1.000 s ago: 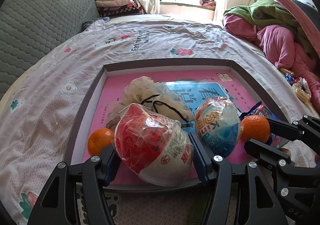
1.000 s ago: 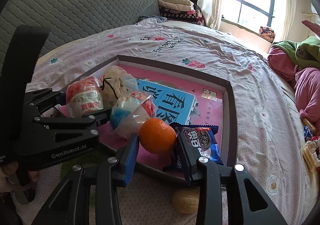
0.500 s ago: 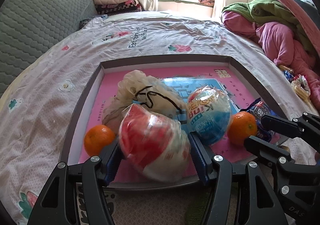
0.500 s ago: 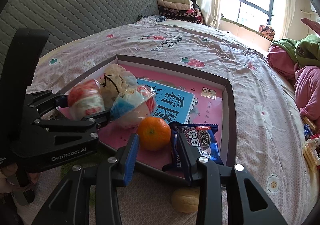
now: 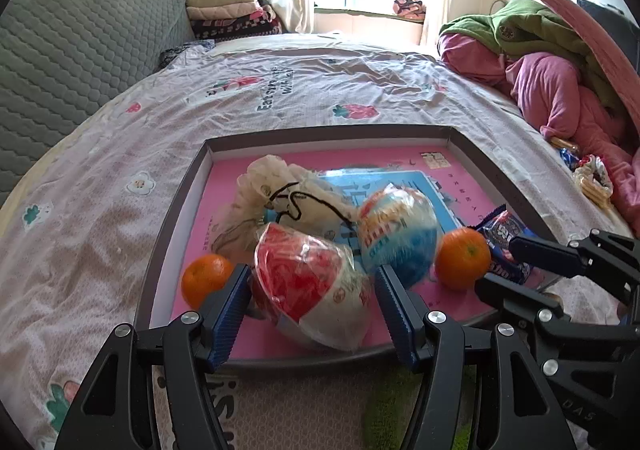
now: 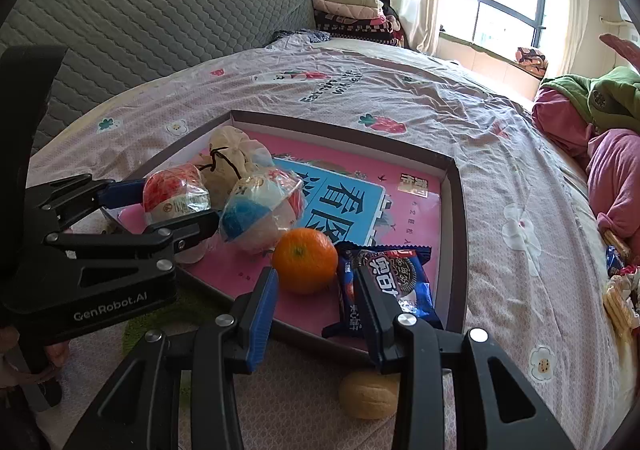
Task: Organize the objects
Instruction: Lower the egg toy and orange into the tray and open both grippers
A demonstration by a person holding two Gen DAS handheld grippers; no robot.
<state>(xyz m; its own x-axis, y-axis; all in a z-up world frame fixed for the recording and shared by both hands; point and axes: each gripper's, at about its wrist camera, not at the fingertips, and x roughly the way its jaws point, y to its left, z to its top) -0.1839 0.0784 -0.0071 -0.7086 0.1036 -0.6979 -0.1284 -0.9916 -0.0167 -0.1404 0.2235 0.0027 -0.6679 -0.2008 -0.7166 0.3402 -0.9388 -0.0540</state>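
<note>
A shallow tray (image 5: 172,210) with a pink floor lies on the bed. In it sit a red-and-white wrapped ball (image 5: 312,286), a blue-and-white wrapped ball (image 5: 400,238), a beige drawstring pouch (image 5: 280,190), two oranges (image 5: 206,278) (image 5: 462,258) and a blue cookie packet (image 6: 396,282). My left gripper (image 5: 312,302) is open, its blue pads either side of the red ball, which rests on the tray. My right gripper (image 6: 316,290) is open, just short of the orange (image 6: 306,260), which lies free on the tray.
A walnut-like round thing (image 6: 368,394) lies outside the tray's near edge. A pile of pink and green clothes (image 5: 560,70) and snack packets (image 5: 592,178) lie to the right. A grey headboard (image 5: 72,50) stands at the left.
Both grippers have opened and drawn back a little. The red ball and the right orange, held above the tray before, now rest on it. The blue ball has rolled slightly.
</note>
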